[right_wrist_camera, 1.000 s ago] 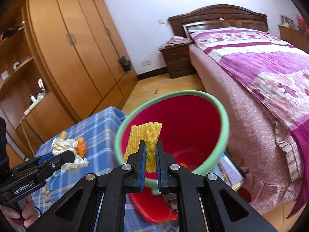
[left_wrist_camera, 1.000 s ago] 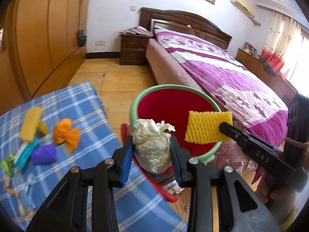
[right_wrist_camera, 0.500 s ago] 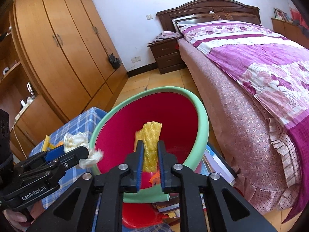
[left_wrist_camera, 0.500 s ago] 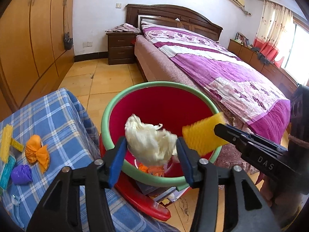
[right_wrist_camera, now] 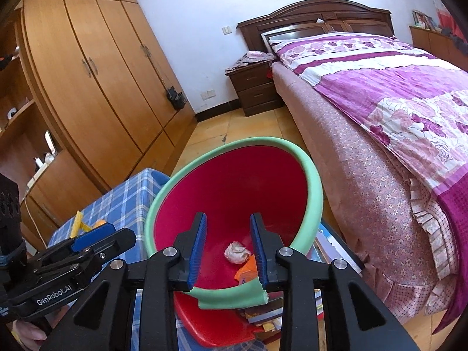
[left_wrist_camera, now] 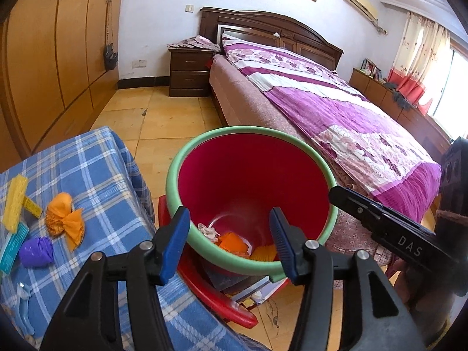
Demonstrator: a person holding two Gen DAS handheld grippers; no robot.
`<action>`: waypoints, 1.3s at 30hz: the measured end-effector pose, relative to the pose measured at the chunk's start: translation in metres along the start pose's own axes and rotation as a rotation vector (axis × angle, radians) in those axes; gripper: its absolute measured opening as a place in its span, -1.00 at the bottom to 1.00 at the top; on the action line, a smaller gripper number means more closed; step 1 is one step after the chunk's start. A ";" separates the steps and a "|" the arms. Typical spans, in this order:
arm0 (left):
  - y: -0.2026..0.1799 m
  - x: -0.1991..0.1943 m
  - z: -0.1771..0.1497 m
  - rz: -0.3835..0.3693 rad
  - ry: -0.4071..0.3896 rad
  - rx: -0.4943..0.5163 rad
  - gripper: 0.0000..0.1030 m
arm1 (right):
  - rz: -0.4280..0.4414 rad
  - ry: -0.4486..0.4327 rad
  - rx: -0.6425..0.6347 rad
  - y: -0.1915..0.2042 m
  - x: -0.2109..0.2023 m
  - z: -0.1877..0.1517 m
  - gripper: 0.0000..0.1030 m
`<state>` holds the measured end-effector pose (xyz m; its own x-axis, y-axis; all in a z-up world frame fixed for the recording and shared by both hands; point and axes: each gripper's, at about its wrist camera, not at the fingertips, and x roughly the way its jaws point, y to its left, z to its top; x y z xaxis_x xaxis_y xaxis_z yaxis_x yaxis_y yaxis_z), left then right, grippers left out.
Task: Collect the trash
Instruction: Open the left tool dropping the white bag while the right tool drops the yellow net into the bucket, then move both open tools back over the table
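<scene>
Dropped since earlier: crumpled wad (right_wrist_camera: 236, 252) and yellow foam, now in bin (left_wrist_camera: 204, 146). Both claws empty: left claw (left_wrist_camera: 229, 241) apart, right claw (right_wrist_camera: 228, 250) opening. Remaining trash, orange wad (left_wrist_camera: 65, 219), lies left on table (left_wrist_camera: 96, 175), nearer left claw.

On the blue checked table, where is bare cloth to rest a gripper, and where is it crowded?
Bare cloth lies on the blue checked table between the orange paper wad and the edge facing the red bin, and along its far corner. The near left side is crowded: yellow foam net, purple wad, teal packet.
</scene>
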<state>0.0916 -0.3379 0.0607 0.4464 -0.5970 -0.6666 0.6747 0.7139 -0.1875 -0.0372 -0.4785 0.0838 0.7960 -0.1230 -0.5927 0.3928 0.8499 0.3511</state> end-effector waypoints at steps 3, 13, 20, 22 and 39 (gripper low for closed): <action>0.007 -0.010 -0.002 0.005 -0.007 -0.017 0.10 | 0.008 0.002 -0.001 0.005 -0.002 -0.002 -0.40; 0.028 -0.042 -0.013 0.031 -0.029 -0.069 0.10 | 0.055 0.022 -0.023 0.038 -0.012 -0.013 -0.39; 0.052 -0.066 -0.025 0.071 -0.037 -0.112 0.10 | 0.090 0.030 -0.042 0.062 -0.019 -0.021 -0.39; 0.060 -0.073 -0.030 0.085 -0.042 -0.124 0.10 | 0.099 0.036 -0.051 0.070 -0.020 -0.024 -0.39; 0.137 -0.128 -0.066 0.222 -0.074 -0.242 0.10 | 0.188 0.103 -0.129 0.139 -0.011 -0.053 -0.39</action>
<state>0.0883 -0.1393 0.0723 0.6139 -0.4360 -0.6580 0.4014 0.8902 -0.2154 -0.0161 -0.3323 0.1011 0.7958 0.0910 -0.5986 0.1745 0.9122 0.3707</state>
